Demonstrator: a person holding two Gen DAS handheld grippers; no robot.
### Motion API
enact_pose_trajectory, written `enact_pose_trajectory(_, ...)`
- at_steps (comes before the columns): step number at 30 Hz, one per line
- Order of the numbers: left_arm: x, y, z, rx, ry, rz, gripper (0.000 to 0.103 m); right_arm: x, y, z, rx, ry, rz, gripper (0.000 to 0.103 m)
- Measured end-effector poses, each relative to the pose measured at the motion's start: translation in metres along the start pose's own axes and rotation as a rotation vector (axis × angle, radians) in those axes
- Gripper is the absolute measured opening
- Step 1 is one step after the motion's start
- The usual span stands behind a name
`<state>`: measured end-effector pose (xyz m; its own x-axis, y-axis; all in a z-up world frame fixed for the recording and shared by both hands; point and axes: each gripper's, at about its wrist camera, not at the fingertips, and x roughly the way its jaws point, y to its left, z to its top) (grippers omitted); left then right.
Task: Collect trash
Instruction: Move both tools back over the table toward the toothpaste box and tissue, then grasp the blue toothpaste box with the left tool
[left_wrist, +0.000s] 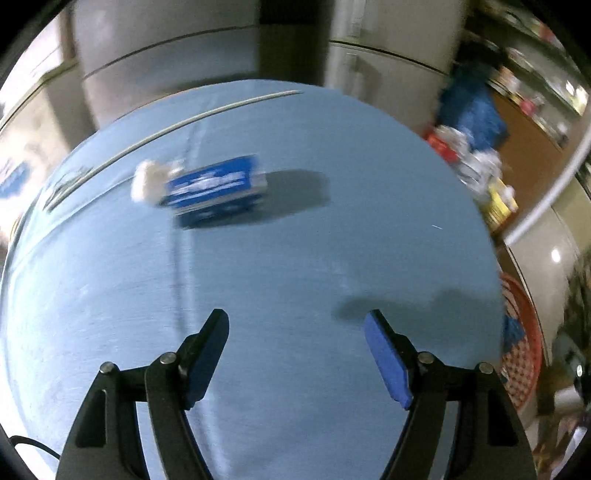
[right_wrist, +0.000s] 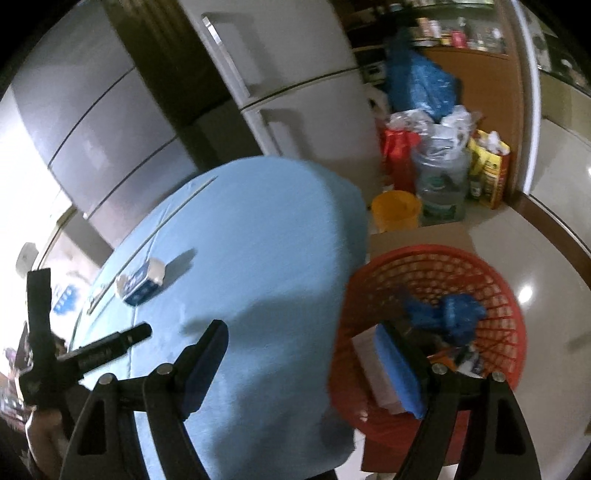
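Both tongs (left_wrist: 297, 321) (right_wrist: 304, 328) gape empty; red basket (right_wrist: 509, 295) holds crumpled blue wrapper (right_wrist: 458, 314), white box (right_wrist: 373, 365).

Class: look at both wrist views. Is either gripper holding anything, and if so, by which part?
Nothing is held. The left gripper and the right gripper are both open and empty; the blue carton lies untouched on the table.

Blue carton (left_wrist: 214, 194) lies on its side on the table, white wad (left_wrist: 147, 181) touching
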<state>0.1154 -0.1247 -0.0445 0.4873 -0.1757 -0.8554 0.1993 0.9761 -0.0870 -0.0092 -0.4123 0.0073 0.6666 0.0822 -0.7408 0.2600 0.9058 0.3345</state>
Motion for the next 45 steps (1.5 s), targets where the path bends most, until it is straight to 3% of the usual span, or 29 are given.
enact_pose_trajectory(4,0.004,0.043,0.003,-0.056,-0.015,0.009,0.076,0.018,0.019,-0.003,-0.040,0.054,0.023,0.084)
enact_pose_trajectory(6,0.003,0.053,0.010,-0.029,-0.040,-0.018,0.076,0.030,0.028,-0.006,-0.053,0.082,0.036,0.084)
enact_pose_trajectory(8,0.000,0.057,0.021,0.052,-0.065,-0.050,0.077,0.038,0.037,-0.009,-0.065,0.100,0.046,0.084)
enact_pose_trajectory(10,0.000,0.053,0.035,0.214,-0.089,-0.069,0.077,0.043,0.042,-0.011,-0.076,0.114,0.055,0.084)
enact_pose_trajectory(13,0.006,0.046,0.052,0.405,-0.099,-0.035,0.077,0.048,0.046,-0.011,-0.081,0.125,0.059,0.084)
enact_pose_trajectory(20,0.047,0.037,0.098,0.617,0.016,-0.045,0.077,0.061,0.027,-0.009,-0.027,0.155,0.037,0.084)
enact_pose_trajectory(27,0.094,0.020,0.110,0.732,0.131,0.008,0.077,0.069,0.007,0.000,0.022,0.168,0.012,0.084)
enact_pose_trajectory(30,0.104,0.023,0.112,0.689,0.169,-0.023,0.071,0.072,0.006,0.003,0.026,0.167,0.006,0.084)
enact_pose_trajectory(33,0.099,0.026,0.110,0.637,0.150,-0.020,0.063,0.075,0.011,0.005,0.022,0.165,0.005,0.084)
enact_pose_trajectory(38,0.051,0.050,0.089,0.407,0.071,-0.093,0.059,0.077,0.027,0.006,-0.007,0.166,0.035,0.084)
enact_pose_trajectory(41,0.024,0.068,0.059,0.318,0.034,-0.050,0.059,0.083,0.048,0.006,-0.049,0.177,0.061,0.084)
enact_pose_trajectory(45,0.011,0.103,0.030,0.168,0.047,0.049,0.058,0.093,0.095,0.013,-0.139,0.177,0.120,0.084)
